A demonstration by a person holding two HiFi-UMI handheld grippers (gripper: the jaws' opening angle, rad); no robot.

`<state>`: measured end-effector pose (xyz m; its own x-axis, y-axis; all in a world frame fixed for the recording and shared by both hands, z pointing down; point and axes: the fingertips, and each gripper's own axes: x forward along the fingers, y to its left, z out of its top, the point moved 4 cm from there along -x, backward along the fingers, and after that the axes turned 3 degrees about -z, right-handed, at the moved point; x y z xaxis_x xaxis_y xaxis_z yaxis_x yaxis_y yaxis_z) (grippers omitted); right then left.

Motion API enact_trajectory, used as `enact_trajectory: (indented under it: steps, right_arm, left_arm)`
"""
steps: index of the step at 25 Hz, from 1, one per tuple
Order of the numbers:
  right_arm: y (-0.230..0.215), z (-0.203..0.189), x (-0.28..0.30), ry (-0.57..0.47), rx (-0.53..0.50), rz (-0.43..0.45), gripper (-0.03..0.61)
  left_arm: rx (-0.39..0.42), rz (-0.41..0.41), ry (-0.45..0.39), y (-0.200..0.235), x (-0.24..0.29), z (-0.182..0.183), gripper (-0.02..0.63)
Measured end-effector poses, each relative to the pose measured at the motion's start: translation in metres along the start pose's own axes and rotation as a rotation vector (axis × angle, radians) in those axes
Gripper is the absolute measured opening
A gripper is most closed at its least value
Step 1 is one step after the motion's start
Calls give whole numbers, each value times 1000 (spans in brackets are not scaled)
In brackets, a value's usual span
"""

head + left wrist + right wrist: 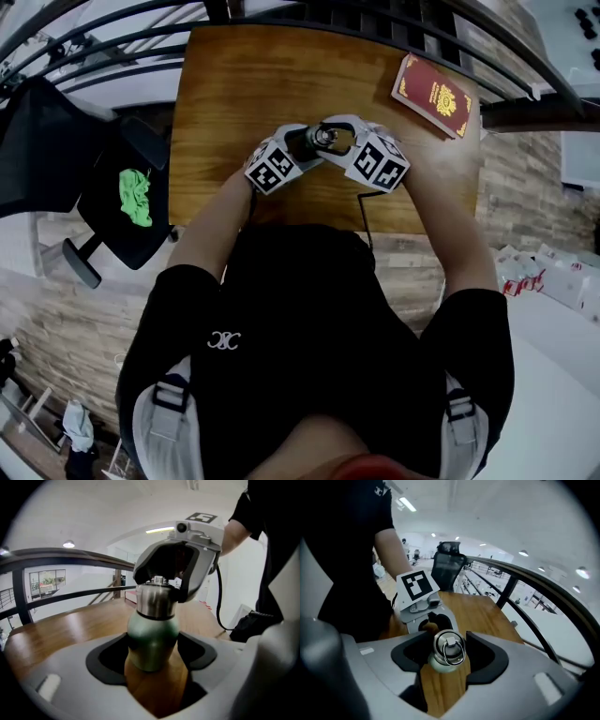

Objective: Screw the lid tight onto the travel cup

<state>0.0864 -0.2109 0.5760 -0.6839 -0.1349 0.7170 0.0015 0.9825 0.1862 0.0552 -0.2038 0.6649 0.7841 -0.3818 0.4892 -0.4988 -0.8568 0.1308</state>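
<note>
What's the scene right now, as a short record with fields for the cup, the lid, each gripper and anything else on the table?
Surface: wooden table
Travel cup: green body, upright
Lid: steel, ring on top, sitting on the cup
Left gripper: jaws closed on the cup's green body
Right gripper: comes from the other side, jaws on the lid
Also on table: red book, far right, apart from the cup
</note>
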Motion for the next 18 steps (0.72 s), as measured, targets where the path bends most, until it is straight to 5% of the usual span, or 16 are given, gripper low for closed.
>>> enact_trajectory:
  steps: [7,18]
  right_arm:
    - [1,-2,-7,-226,280,-280,229]
    - [9,-6,-9,-366,486,-584,229]
  left_arm:
    - [0,7,0,1,-1,-1,382]
    - [-25,48,8,-1,-1,-1,382]
